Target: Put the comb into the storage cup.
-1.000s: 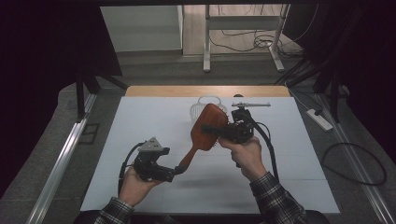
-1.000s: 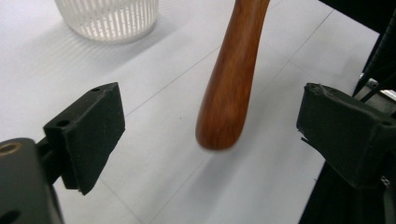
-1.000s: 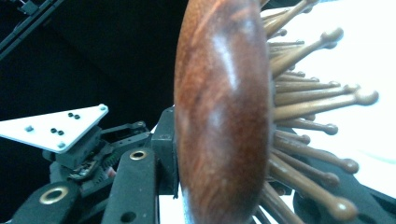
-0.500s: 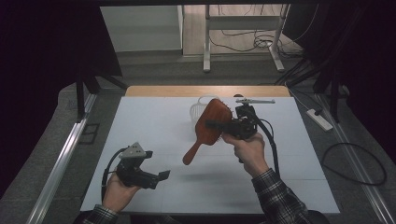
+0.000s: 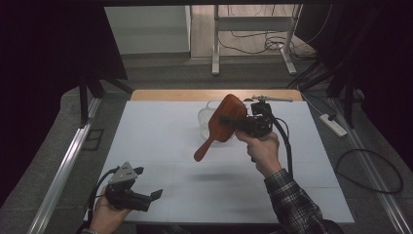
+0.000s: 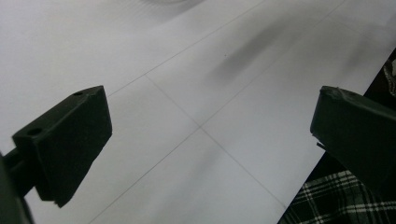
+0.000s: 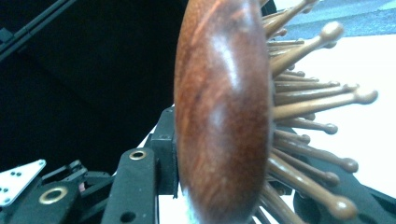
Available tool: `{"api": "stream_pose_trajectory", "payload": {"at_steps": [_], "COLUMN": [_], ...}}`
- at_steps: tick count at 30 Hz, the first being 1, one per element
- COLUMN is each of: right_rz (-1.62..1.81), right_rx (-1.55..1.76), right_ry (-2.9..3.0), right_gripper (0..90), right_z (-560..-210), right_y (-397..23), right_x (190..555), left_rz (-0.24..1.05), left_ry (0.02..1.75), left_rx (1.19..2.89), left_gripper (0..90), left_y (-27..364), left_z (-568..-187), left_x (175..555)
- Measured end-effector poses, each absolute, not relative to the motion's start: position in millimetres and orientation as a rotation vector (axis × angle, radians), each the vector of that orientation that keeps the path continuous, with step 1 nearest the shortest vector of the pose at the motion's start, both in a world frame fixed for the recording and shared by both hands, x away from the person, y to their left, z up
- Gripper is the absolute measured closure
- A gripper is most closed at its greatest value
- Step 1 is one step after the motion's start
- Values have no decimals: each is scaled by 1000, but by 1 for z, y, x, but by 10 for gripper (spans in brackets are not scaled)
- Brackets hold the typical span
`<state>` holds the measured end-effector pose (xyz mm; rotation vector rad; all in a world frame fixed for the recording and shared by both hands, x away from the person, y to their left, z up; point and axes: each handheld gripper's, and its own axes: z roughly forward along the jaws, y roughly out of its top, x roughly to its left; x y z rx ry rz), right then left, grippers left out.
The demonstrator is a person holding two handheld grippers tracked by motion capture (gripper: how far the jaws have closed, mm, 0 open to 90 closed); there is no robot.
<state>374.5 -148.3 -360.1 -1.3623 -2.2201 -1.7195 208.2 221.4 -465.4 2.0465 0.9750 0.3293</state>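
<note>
While the right gripper (image 5: 239, 124) clamps the wooden hairbrush (image 5: 221, 124), the left gripper (image 5: 147, 185) gapes.

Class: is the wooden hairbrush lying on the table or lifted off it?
Lifted: the right claw holds the hairbrush above the table.

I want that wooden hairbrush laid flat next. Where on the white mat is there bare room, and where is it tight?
The middle of the white mat is bare, from the left gripper, open and empty at the near left corner, across to the right forearm. The near right corner is free too. It is crowded at the far edge: the clear container stands just behind the hairbrush, which the right gripper clamps.
</note>
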Motion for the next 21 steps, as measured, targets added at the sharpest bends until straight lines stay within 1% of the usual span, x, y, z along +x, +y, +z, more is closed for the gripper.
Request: {"api": "stream_pose_trajectory", "payload": {"at_steps": [7,16,21], "right_rz": [-1736,-1764,-1780], "right_rx": [-1386,-1425,-1440], "right_ry": [-2216,-2205,-2198], "right_gripper": [564,563,563], "right_z": [-355,-348,-344], "right_y": [-151,-158,-161], "right_x": [382,391,395], "left_rz": [352,420,417], "left_ry": [991,1047,1065], "left_rx": [2054,2025,2009], "left_gripper": [0,0,0], "left_y": [227,242,245], "left_z": [-466,-468,-467], "left_x": [201,195,193]}}
